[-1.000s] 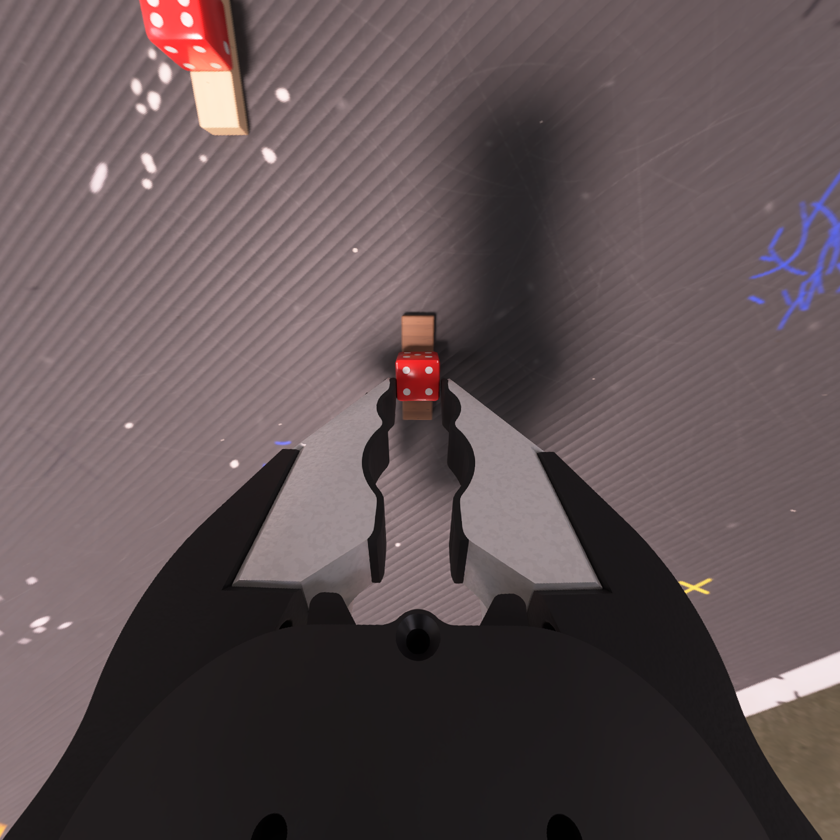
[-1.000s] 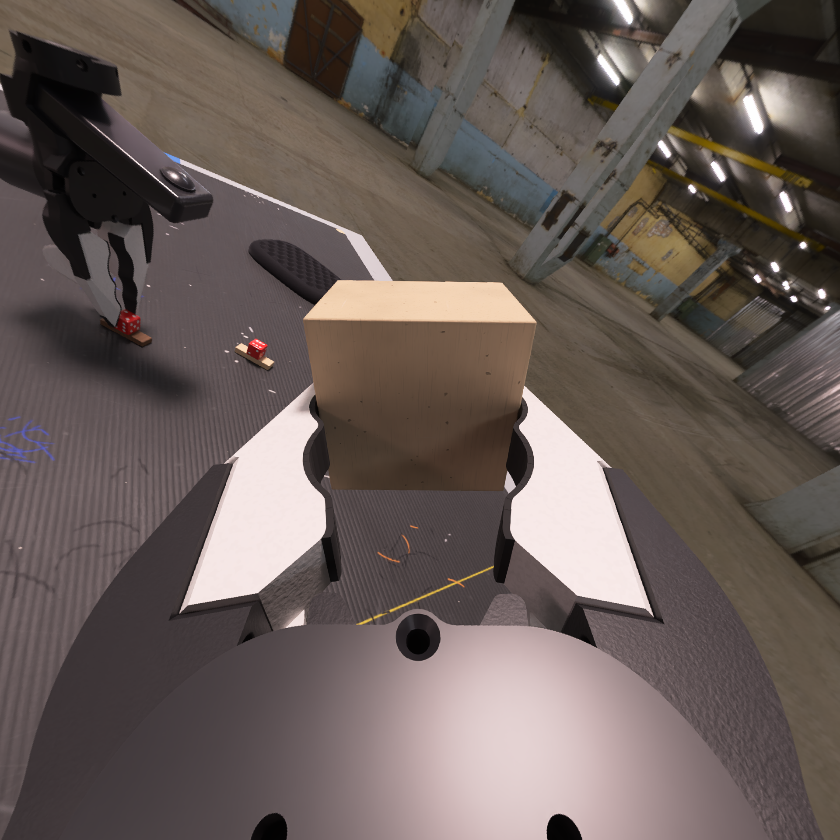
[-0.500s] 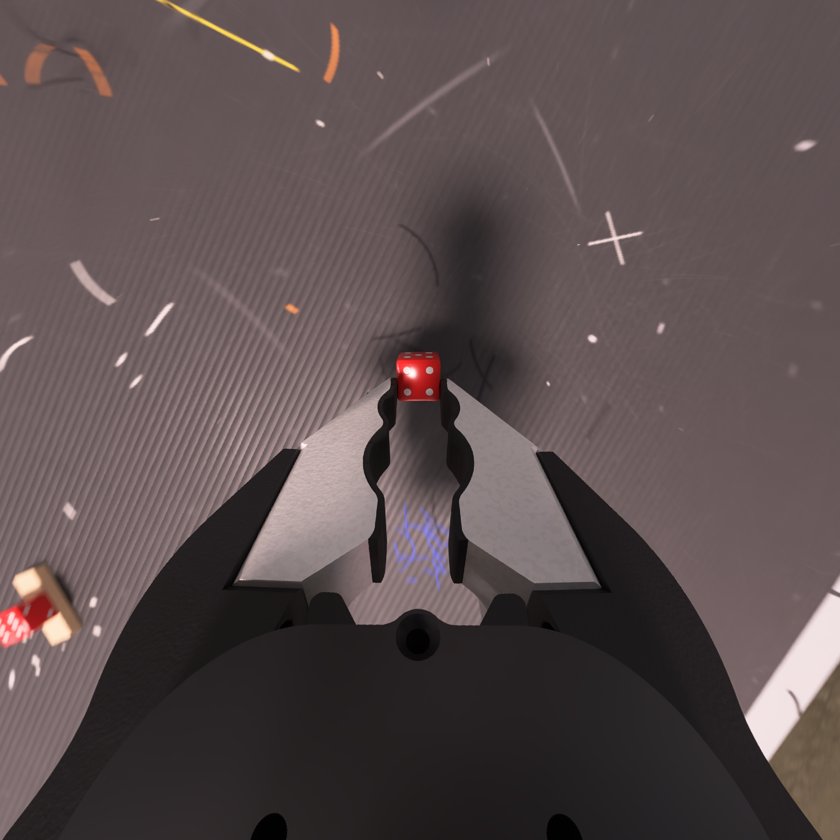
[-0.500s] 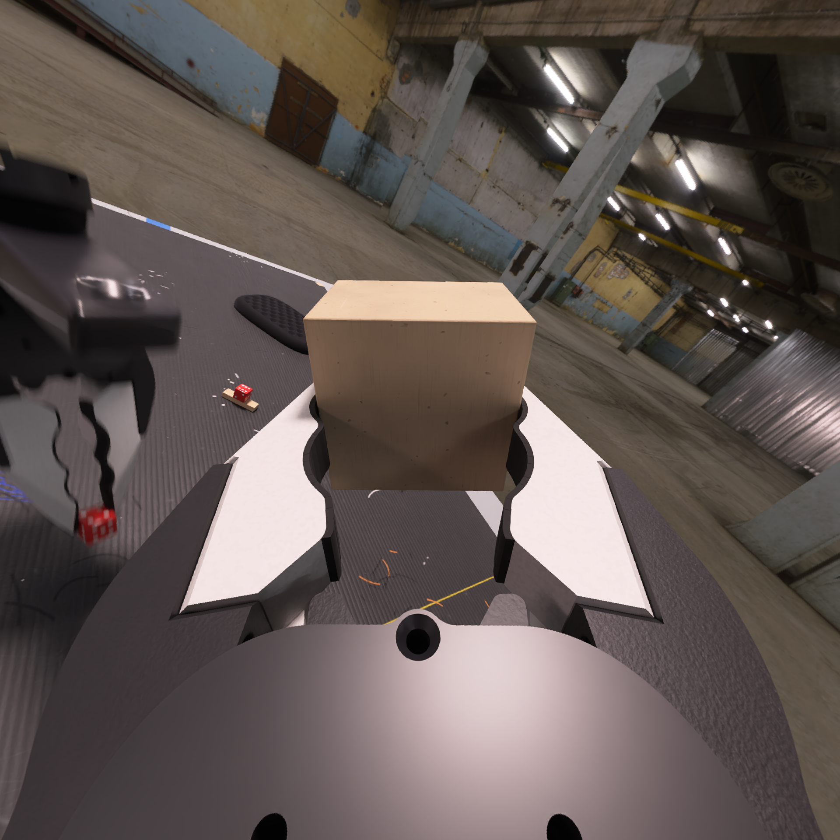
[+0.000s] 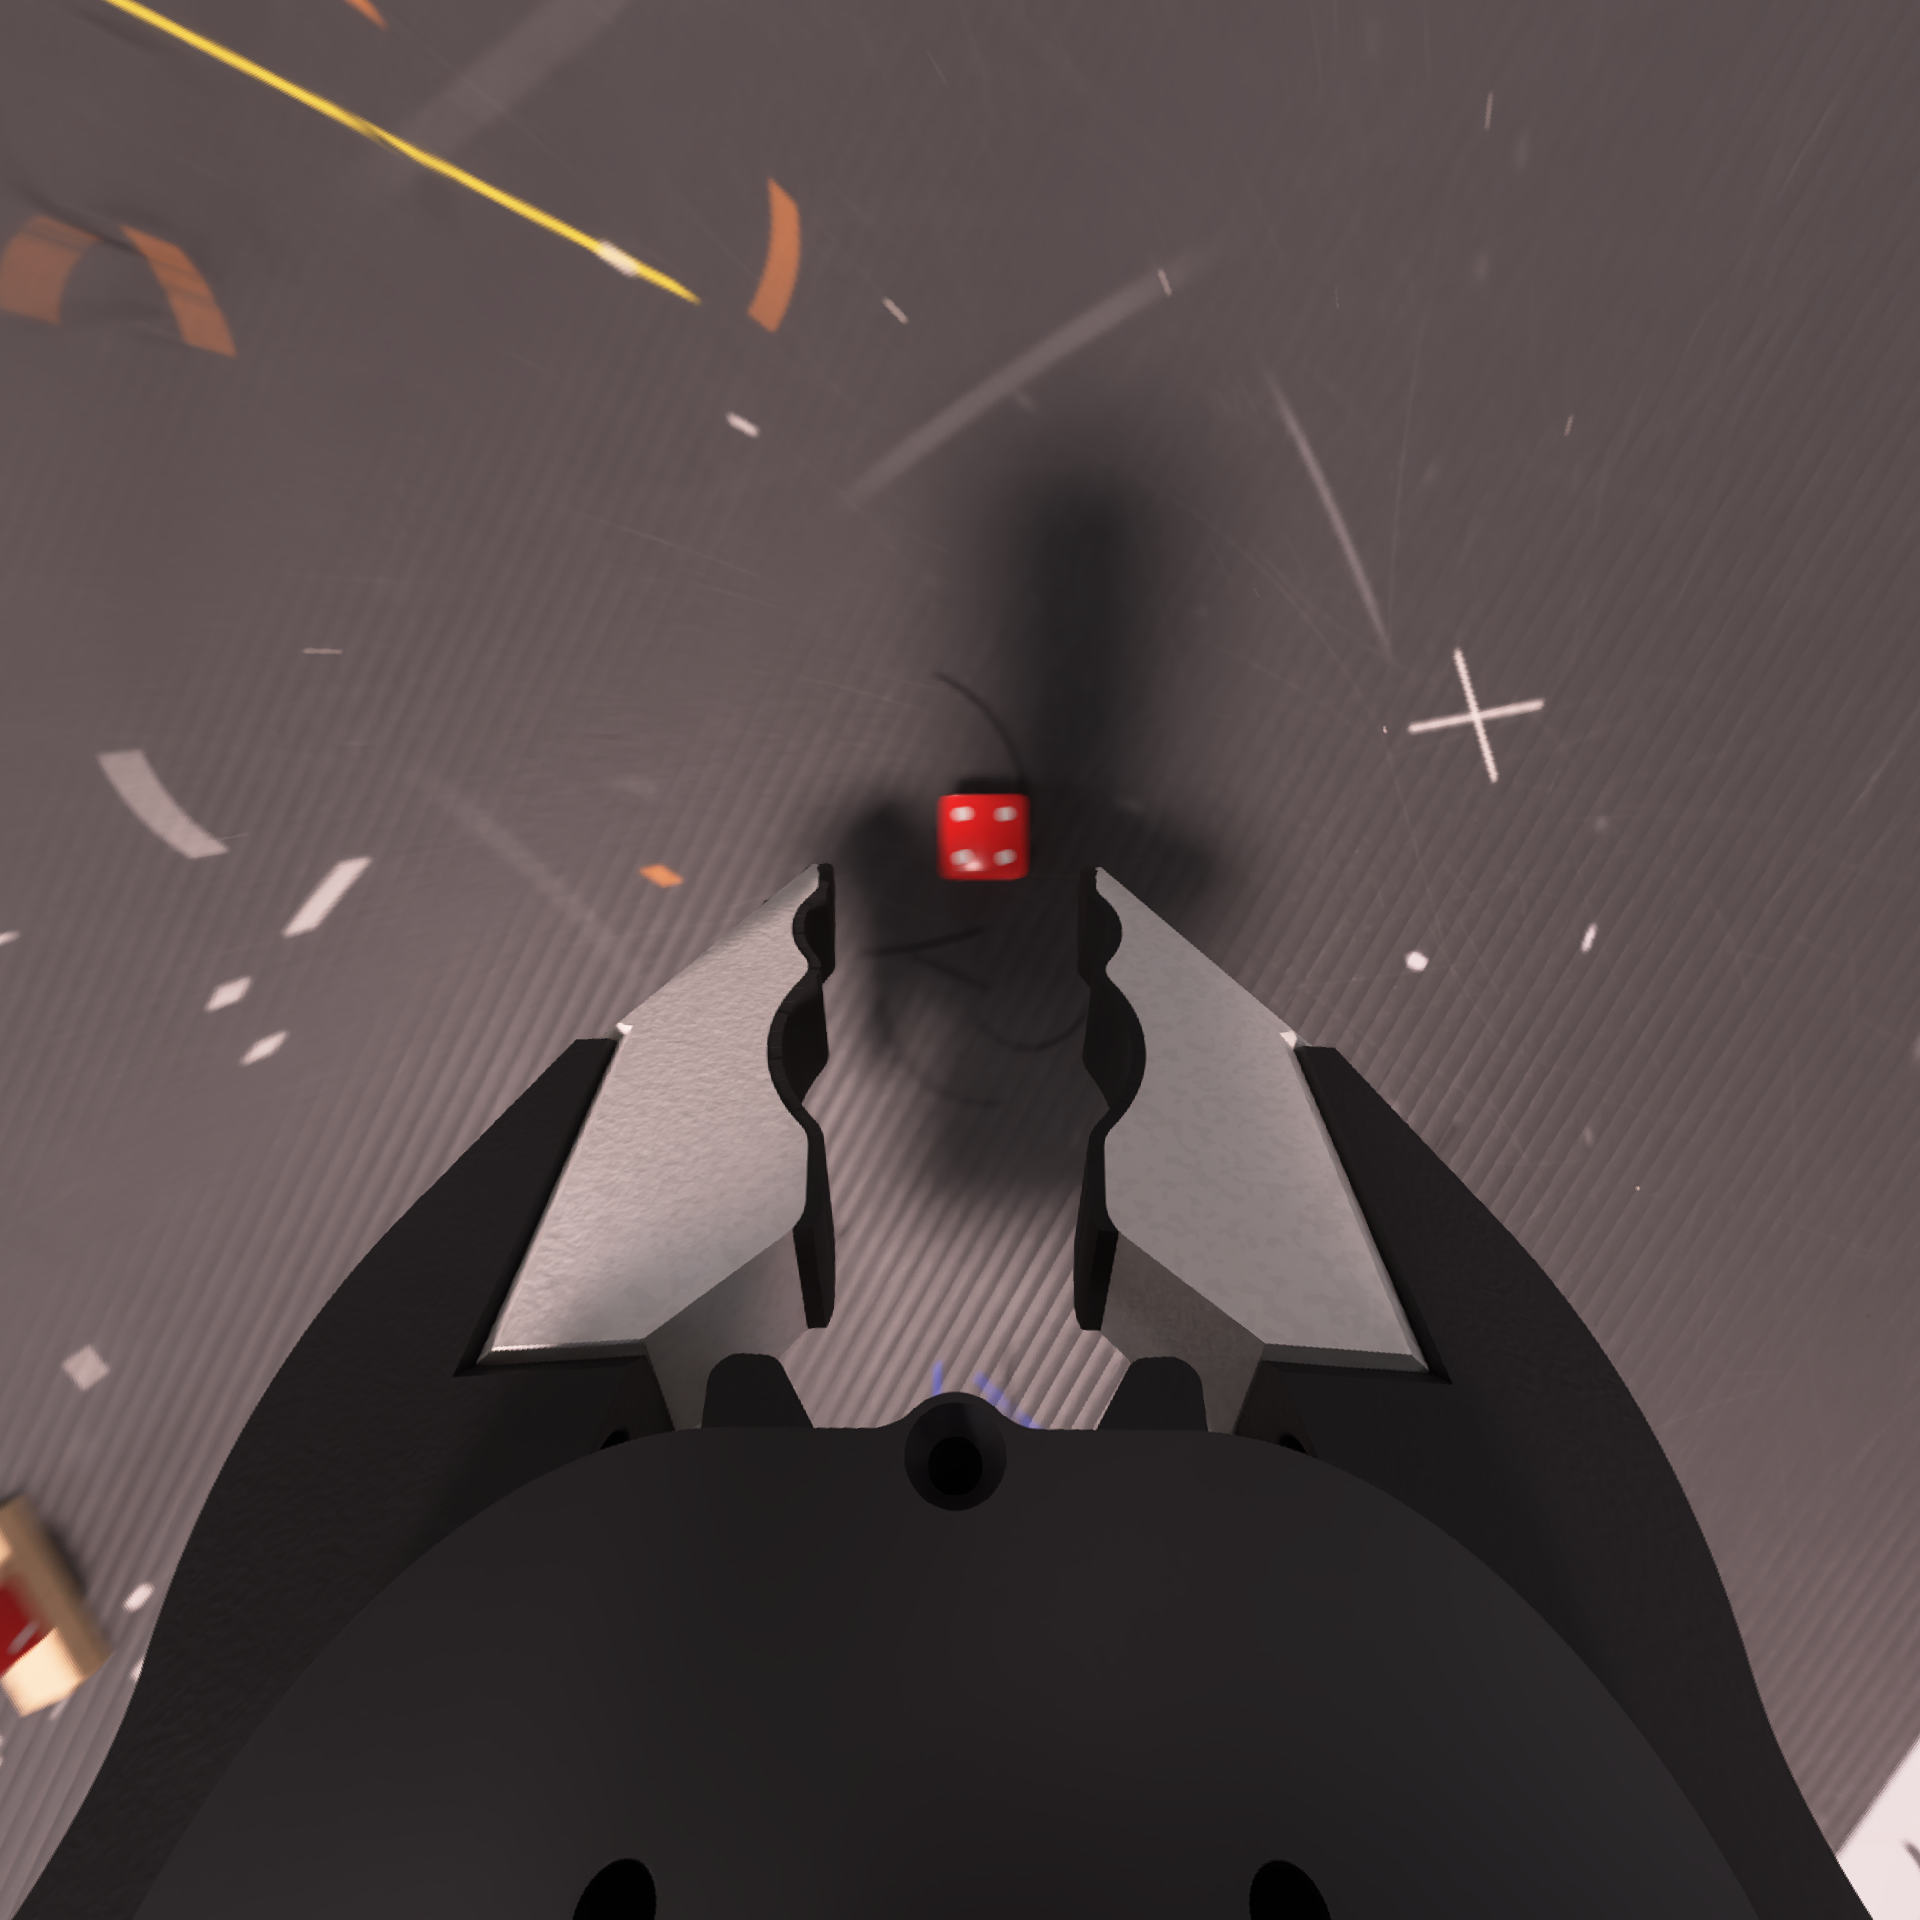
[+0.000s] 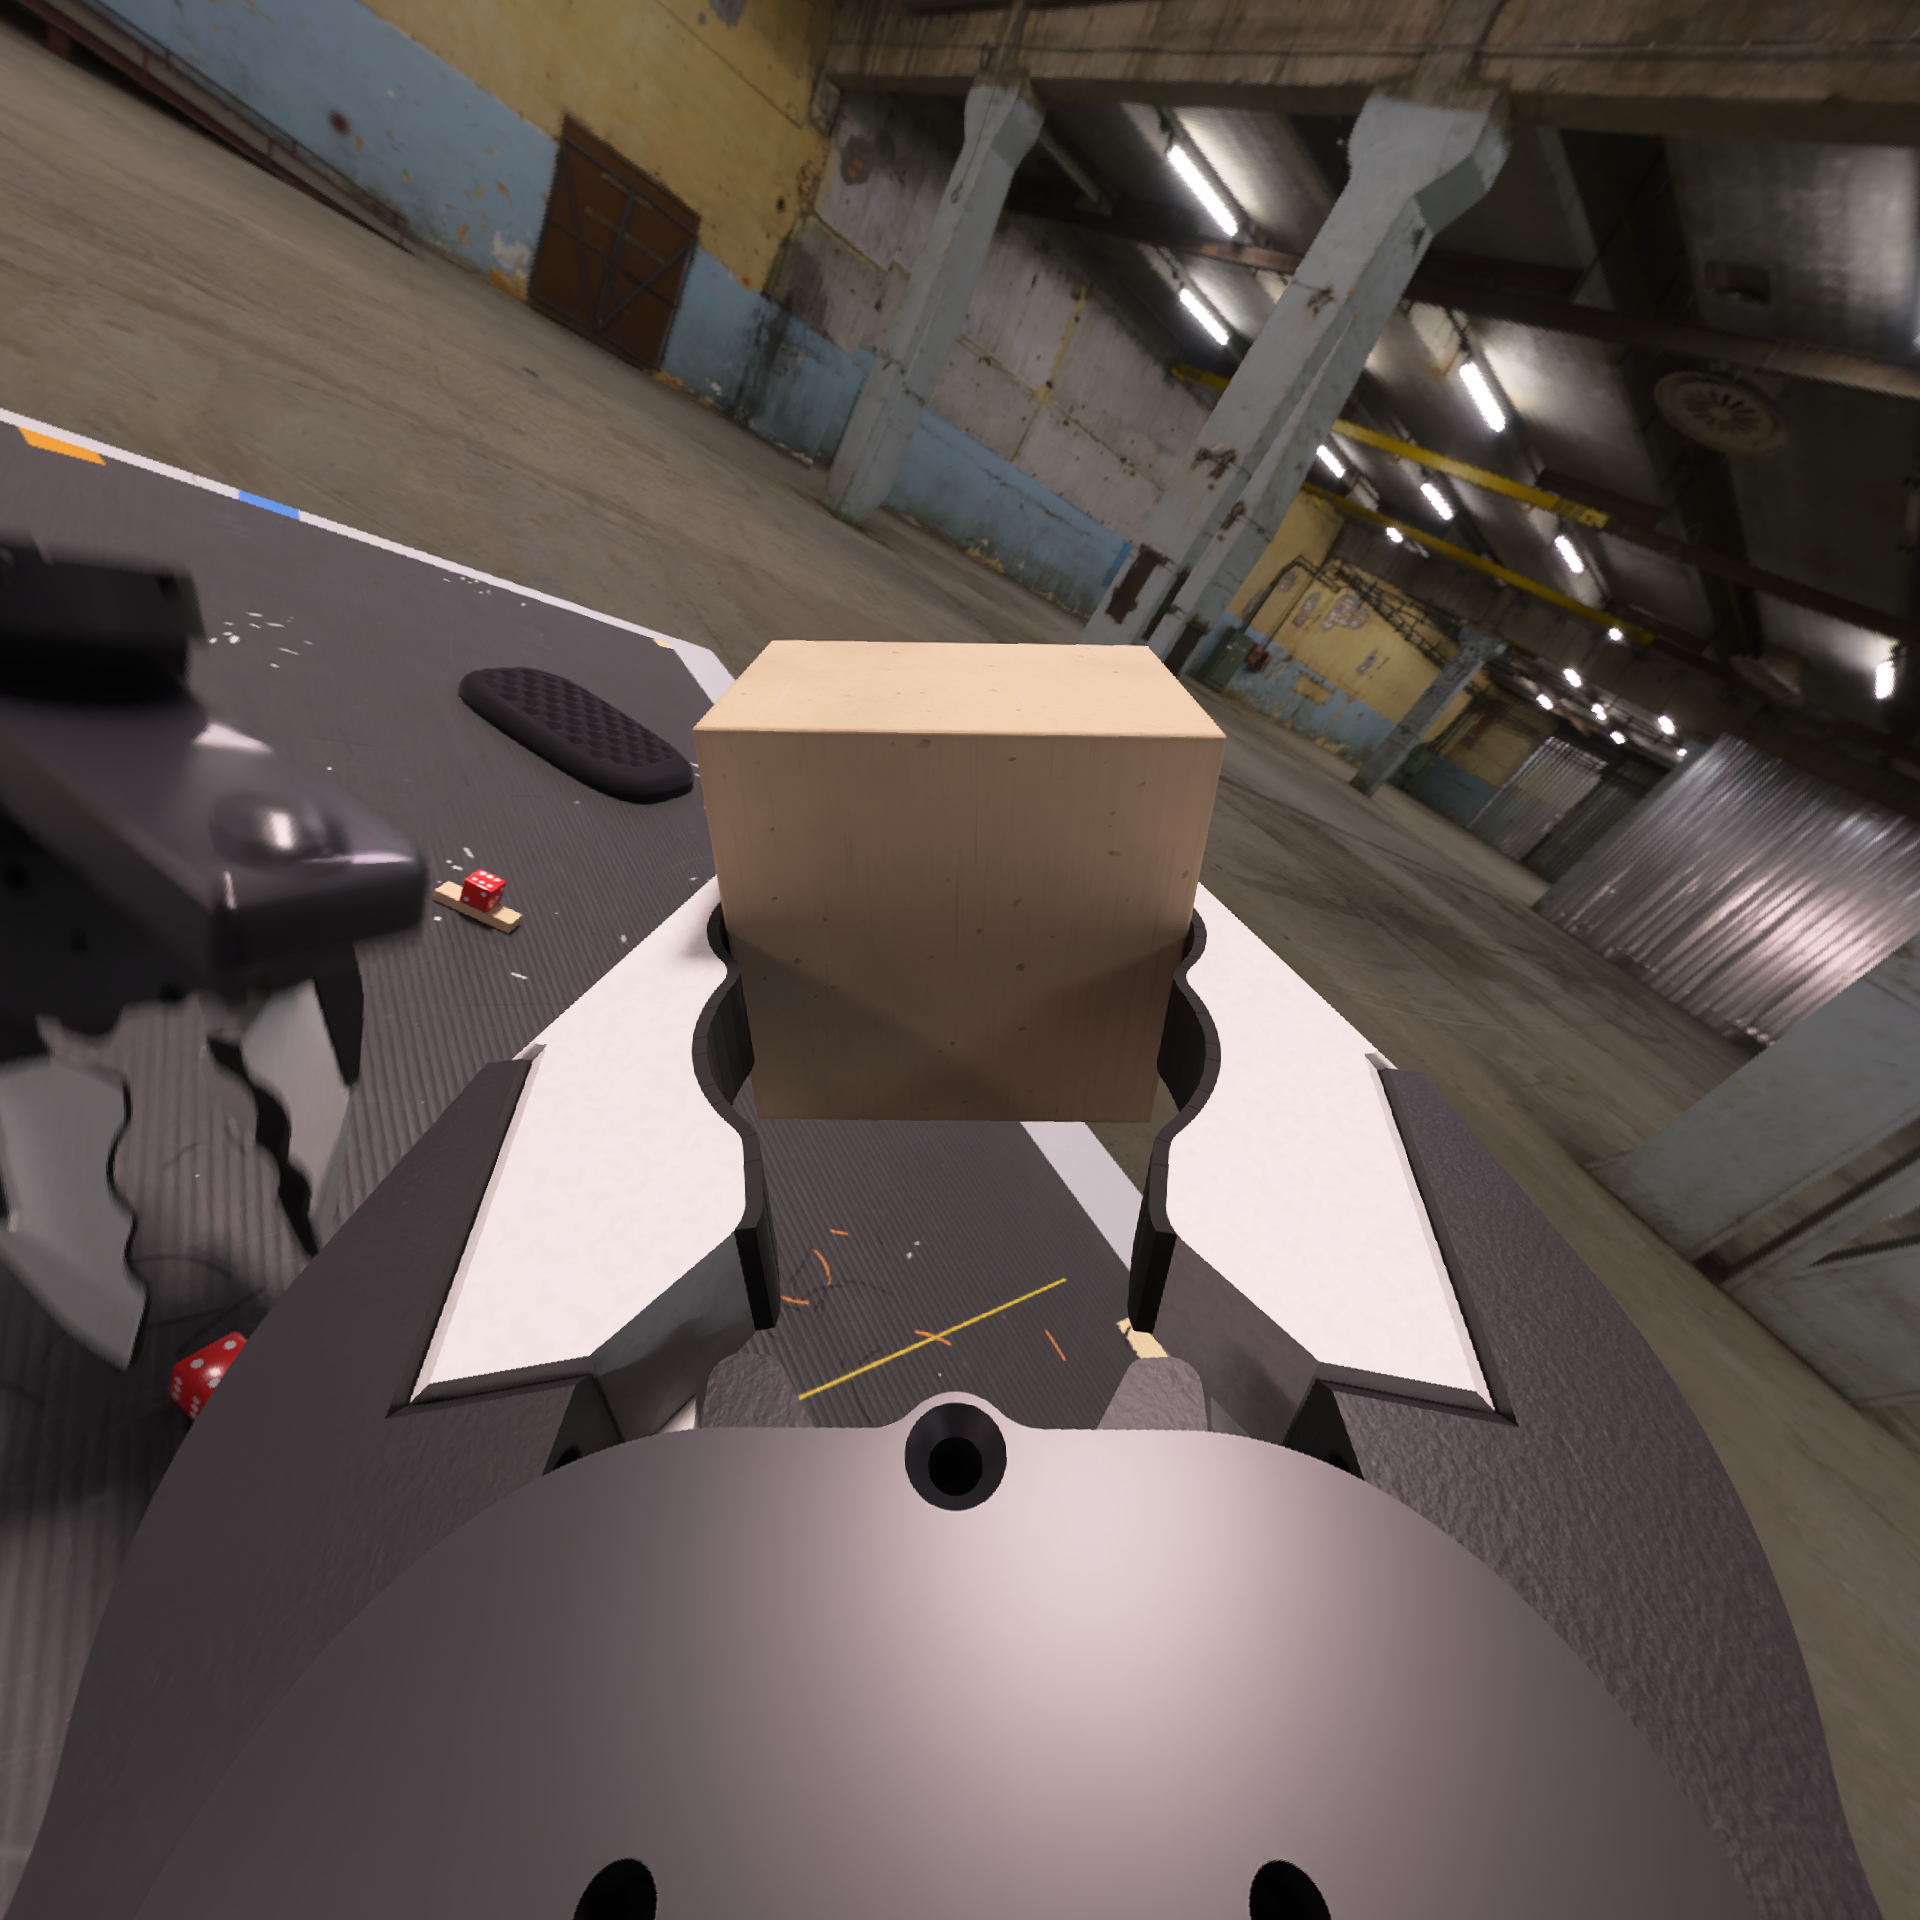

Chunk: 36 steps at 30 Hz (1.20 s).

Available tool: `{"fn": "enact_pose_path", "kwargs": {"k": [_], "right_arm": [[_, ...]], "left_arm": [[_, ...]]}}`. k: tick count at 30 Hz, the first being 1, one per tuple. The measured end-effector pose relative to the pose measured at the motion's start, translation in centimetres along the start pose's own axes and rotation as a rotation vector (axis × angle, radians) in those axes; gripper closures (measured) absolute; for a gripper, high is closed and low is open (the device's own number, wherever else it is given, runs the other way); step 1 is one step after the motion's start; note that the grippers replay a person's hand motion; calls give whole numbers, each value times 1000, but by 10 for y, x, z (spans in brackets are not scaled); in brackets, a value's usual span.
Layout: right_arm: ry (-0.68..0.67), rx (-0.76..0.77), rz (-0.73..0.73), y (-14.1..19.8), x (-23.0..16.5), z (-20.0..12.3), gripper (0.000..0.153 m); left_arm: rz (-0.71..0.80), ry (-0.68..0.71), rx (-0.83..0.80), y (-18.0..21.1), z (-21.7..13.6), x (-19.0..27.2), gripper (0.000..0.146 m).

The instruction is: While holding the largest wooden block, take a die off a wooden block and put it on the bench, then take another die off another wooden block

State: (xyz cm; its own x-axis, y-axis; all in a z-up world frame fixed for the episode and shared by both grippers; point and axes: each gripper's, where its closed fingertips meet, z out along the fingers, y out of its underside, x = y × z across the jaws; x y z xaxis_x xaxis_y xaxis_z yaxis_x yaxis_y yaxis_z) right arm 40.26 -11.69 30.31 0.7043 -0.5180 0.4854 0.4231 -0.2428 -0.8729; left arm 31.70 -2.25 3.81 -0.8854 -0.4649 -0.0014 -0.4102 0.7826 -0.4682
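Observation:
My left gripper [image 5: 956, 883] is open and empty. A red die [image 5: 983, 836] lies on the dark bench [image 5: 520, 623] just beyond its fingertips, free of the fingers. The same die [image 6: 206, 1374] shows in the right wrist view below the left gripper [image 6: 197, 1236]. My right gripper [image 6: 956, 956] is shut on the largest wooden block [image 6: 956, 883], a pale cube held above the bench. A second red die [image 6: 483, 890] sits on a thin wooden block [image 6: 507, 917] farther back. That block [image 5: 47, 1621] with its die [image 5: 16, 1636] is at the lower left edge of the left wrist view.
A black textured oval pad [image 6: 577, 732] lies near the bench's far edge. The white bench border [image 6: 1075, 1148] runs under the big block; concrete hall floor lies beyond. Paint marks, a yellow line [image 5: 416, 156] and a white cross [image 5: 1475, 715] mark the bench.
My left gripper carried the die off its small wooden block and across the bench, then opened; the die now lies free on the bench. The right gripper still holds the big block.

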Motion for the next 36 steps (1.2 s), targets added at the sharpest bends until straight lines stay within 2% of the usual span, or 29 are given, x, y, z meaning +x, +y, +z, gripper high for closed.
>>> {"fn": "enact_pose_path", "kwargs": {"k": [2, 4, 6, 8, 10, 12, 14, 17, 23, 25, 26, 28, 29, 33, 36], "right_arm": [[15, 8, -4, -3, 4, -4, 73], [31, 21, -6, -7, 8, -8, 73], [41, 37, -8, -11, 10, -10, 73], [45, 42, -12, -13, 11, -11, 73], [50, 28, -24, -11, 11, -11, 73], [62, 4, -45, -7, 12, -11, 73], [77, -19, -67, -3, 15, -12, 73], [89, -25, -71, -1, 18, -14, 73], [95, -28, -55, 3, 23, -16, 73], [97, -33, -59, 4, 24, -16, 73], [96, -33, -60, 4, 24, -16, 73], [94, -35, -63, 4, 23, -16, 73], [92, -39, -65, 5, 22, -15, 73], [65, -43, -67, 5, 14, -9, 73], [-4, -11, -33, 0, -4, 3, 73]], "left_arm": [[-40, -88, 130, -7, -43, -24, 97], [-122, -255, 245, 1, -103, -70, 95], [-248, -379, 325, 26, -156, -123, 95], [-407, -368, 290, 62, -175, -170, 88], [-492, -309, 176, 95, -166, -203, 82], [-496, -274, 91, 117, -144, -222, 83], [-483, -218, 5, 132, -121, -227, 83], [-421, -228, -144, 152, -97, -234, 83], [-391, -181, -307, 174, -72, -234, 83], [-402, -164, -301, 175, -67, -233, 90], [-407, -158, -285, 174, -67, -233, 97], [-399, -146, -275, 173, -66, -232, 122], [-395, -153, -277, 174, -67, -233, 128], [-369, -243, -236, 170, -85, -236, 128], [-348, -282, -36, 133, -119, -220, 128]]}}
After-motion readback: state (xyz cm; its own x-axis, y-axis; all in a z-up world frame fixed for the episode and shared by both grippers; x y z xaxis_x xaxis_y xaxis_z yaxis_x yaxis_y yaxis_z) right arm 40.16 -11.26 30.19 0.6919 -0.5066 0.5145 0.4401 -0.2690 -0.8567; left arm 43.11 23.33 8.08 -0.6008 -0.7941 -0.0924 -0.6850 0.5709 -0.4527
